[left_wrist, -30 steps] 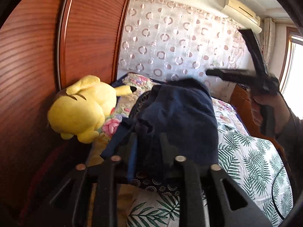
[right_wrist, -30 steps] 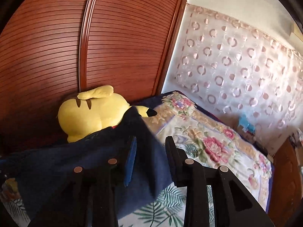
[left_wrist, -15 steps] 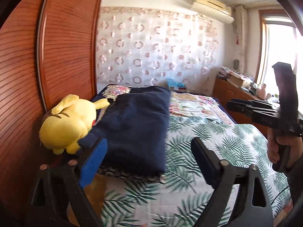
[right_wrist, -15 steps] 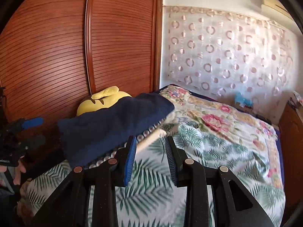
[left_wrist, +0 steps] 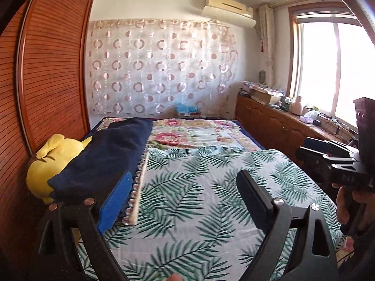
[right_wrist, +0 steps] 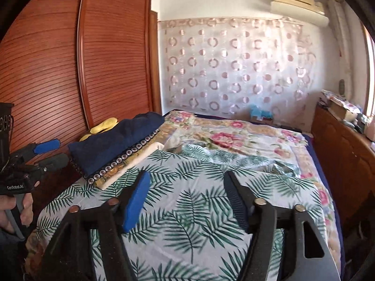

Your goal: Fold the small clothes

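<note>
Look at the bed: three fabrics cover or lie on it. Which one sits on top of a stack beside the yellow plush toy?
The plain navy folded garment. The leaf-print sheet and floral quilt are patterned and lie spread flat.

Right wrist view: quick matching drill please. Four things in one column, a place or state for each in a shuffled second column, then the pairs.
1. navy cloth
2. yellow plush
3. right gripper
4. air conditioner

A. open, nothing between the jaws
B. high on the wall above the curtain
C. folded, on the pile at the bed's left edge
D. behind the pile, by the wardrobe

Pairs: 1-C, 2-D, 3-A, 4-B
</note>
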Demonstrator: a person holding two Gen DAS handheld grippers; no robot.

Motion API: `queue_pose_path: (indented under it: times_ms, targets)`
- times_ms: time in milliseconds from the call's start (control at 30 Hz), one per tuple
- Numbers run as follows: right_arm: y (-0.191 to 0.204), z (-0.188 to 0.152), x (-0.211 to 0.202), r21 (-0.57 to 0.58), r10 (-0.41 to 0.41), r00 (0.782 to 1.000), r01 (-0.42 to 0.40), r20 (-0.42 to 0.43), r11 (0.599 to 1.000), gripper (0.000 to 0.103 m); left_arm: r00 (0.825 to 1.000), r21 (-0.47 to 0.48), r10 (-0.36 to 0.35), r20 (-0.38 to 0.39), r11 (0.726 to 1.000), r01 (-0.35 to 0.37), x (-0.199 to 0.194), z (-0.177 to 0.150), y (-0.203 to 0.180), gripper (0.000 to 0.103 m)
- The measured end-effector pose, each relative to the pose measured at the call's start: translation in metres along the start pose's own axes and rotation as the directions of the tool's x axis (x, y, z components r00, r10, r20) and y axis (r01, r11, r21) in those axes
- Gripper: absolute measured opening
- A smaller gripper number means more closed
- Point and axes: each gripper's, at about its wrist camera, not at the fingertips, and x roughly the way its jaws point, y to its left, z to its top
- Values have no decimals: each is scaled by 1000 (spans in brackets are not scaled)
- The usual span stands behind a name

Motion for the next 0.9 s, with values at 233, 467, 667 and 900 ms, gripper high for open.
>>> queue_pose_path:
  times_ms: [233, 467, 667, 900]
  targets:
    - [23, -12, -40, 48, -79, 996, 77, 50, 996, 79, 1000, 29, -10, 25, 1000, 9, -7, 9, -34, 91]
    - [48, -29, -66, 108, -136, 986, 126, 95, 986, 79, 1000, 52, 4, 30, 999, -6, -13, 14, -51, 91]
    - [68, -40, -65, 123, -160, 983, 149, 89, 981, 79, 1000, 51, 19, 25, 999, -21, -12, 15, -53, 91]
    - [75, -38, -61, 133, -176, 980, 164, 88, 977, 79, 1000, 48, 10, 25, 999, -12, -13, 13, -55, 91]
